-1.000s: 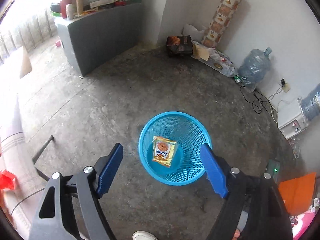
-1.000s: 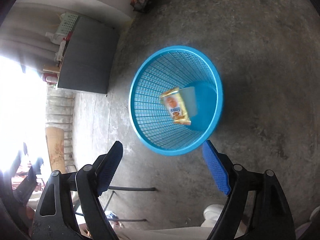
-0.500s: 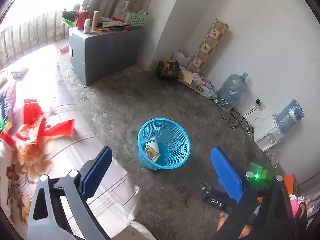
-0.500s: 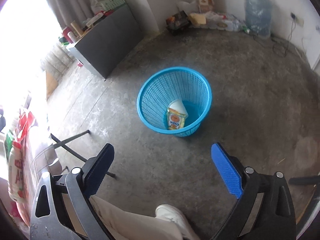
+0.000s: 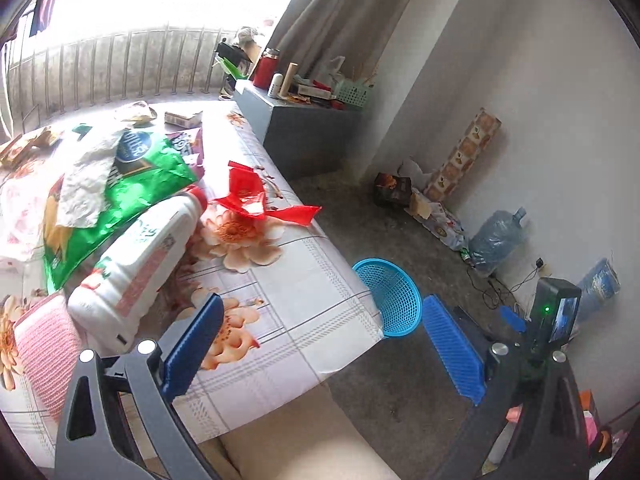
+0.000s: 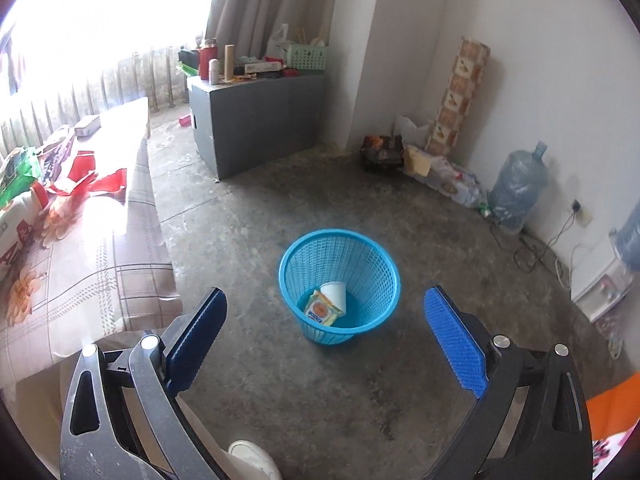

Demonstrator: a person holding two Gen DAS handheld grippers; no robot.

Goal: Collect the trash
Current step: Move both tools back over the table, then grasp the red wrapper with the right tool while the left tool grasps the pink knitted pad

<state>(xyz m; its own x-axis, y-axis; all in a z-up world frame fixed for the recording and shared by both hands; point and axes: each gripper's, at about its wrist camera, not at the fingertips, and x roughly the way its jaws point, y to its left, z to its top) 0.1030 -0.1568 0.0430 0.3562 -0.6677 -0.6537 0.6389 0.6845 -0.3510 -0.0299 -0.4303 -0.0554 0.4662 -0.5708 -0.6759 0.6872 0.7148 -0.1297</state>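
A blue mesh basket [image 6: 376, 256] stands on the concrete floor with a yellow snack packet [image 6: 320, 313] and a white paper cup [image 6: 335, 293] inside; its rim also shows in the left wrist view [image 5: 394, 304] past the table corner. My left gripper [image 5: 320, 346] is open and empty above the table's near corner. On the floral tablecloth [image 5: 304, 312] lie a white plastic bottle [image 5: 140, 264], a green bag [image 5: 132, 192], crumpled white paper [image 5: 86, 184] and red wrapper scraps [image 5: 256, 196]. My right gripper [image 6: 326, 340] is open and empty above the floor, short of the basket.
A grey cabinet [image 6: 260, 120] with clutter on top stands at the back wall. A water jug [image 6: 516, 184], a patterned roll [image 6: 460, 96], boxes and cables line the right wall. My knee [image 5: 296, 448] and shoe [image 6: 252, 456] are below the grippers.
Both grippers rose and drew back from the basket. The left view swung left onto the littered table. A white cup appeared in the basket beside the packet.
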